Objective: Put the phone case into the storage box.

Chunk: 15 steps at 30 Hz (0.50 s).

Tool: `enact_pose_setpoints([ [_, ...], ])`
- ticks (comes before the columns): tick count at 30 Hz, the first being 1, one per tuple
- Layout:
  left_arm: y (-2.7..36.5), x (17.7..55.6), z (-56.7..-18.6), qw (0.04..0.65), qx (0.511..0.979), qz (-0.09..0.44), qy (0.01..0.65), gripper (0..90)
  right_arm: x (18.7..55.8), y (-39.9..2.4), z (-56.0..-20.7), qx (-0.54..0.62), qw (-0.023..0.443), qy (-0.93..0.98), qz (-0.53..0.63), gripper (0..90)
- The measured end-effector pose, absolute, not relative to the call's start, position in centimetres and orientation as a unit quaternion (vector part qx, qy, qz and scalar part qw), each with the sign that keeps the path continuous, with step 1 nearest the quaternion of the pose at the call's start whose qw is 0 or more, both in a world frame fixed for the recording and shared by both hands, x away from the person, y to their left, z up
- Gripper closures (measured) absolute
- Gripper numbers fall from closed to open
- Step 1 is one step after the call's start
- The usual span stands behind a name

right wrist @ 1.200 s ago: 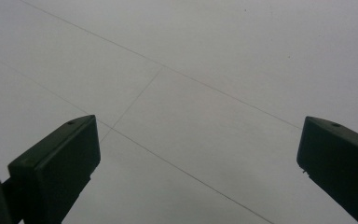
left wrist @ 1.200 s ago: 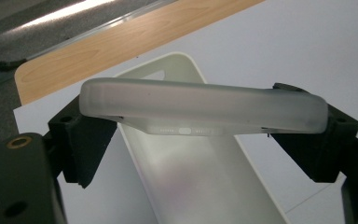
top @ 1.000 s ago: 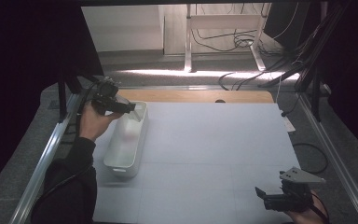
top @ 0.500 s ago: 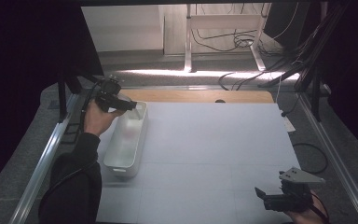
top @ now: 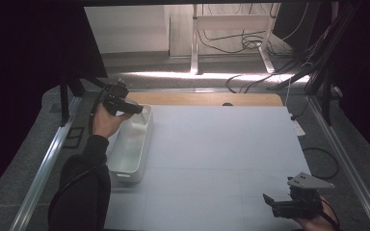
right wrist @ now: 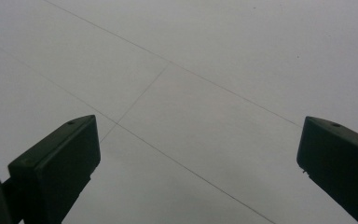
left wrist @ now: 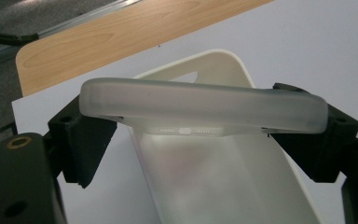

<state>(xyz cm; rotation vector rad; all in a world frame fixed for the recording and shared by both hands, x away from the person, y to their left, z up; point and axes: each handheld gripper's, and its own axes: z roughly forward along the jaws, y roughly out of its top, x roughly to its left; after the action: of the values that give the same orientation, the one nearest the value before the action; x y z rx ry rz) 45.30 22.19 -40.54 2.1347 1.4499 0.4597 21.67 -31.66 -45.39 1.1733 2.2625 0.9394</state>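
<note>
Held thing: your left gripper is clamped across a frosted, translucent phone case, one black jaw at each end of it (a slot-shaped port cutout shows on its lower edge).
Where it is: the case hangs in the air between the jaws, directly over the far end of the white bin, not touching it as far as you can tell.
Direction from your gripper: the bin lies below and ahead of your left gripper; its open mouth faces up at the case.
Long axis of the case: it runs from jaw to jaw, crosswise to the bin's length.
Long axis of the bin: the white bin runs lengthwise away from you, beside your left forearm.
Fit, as a judgement: the case looks about as long as the bin is wide, so you may need to turn or tilt it before letting go.
Nearer hand: your left one; your right gripper is well apart, low at the near right of the white sheet.
Right gripper: jaws spread wide, nothing between them, bare sheet beneath.
Writing: none legible on case, bin or sheet (just thin ruled lines on the sheet).
</note>
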Motion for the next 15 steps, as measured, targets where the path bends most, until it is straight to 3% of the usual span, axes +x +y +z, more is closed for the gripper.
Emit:
enact_pose_setpoints([
  [15, 21.4, 46.7, -42.5, 0.24, 0.788, 0.153, 0.546, 17.2, 21.7, -31.6, -45.4, 0.421, 0.209, 0.816, 0.337, 0.0],
])
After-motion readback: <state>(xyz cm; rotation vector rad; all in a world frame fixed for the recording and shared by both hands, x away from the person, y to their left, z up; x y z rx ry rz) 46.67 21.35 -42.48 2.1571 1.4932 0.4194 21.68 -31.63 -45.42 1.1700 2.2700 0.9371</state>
